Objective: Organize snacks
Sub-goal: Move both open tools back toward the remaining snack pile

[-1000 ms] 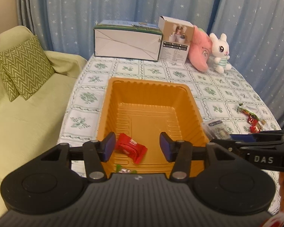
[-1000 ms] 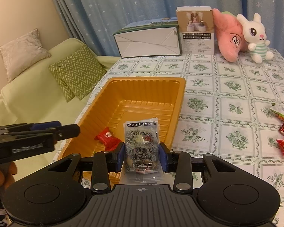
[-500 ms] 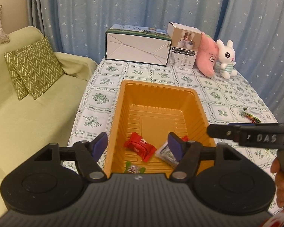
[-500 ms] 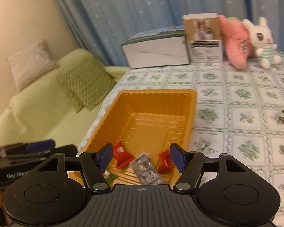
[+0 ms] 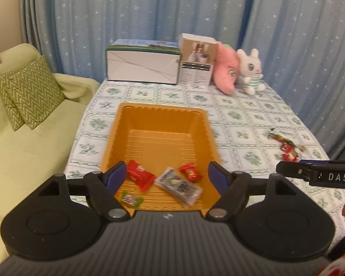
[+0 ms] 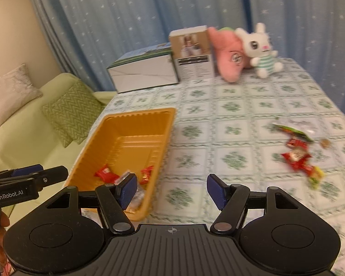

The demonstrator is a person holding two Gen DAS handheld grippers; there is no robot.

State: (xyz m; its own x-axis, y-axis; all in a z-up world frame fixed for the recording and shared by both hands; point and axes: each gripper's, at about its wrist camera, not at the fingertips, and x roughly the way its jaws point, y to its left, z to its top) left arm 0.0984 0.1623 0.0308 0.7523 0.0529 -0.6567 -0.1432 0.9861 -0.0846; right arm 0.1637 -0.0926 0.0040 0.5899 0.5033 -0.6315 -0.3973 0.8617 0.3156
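An orange tray sits on the patterned tablecloth. In it lie a red wrapper, a smaller red wrapper, a clear nut packet and a small green candy. My left gripper is open and empty above the tray's near end. My right gripper is open and empty, over the table just right of the tray. Loose red and green snack wrappers lie on the table at the right.
A white box, a small carton, a pink plush and a white bunny plush stand at the table's far edge. A green sofa with a zigzag cushion is left of the table.
My right gripper opened and dropped the nut packet into the tray, then swung right toward the loose snacks. My left gripper drew back and rose a little, still open.
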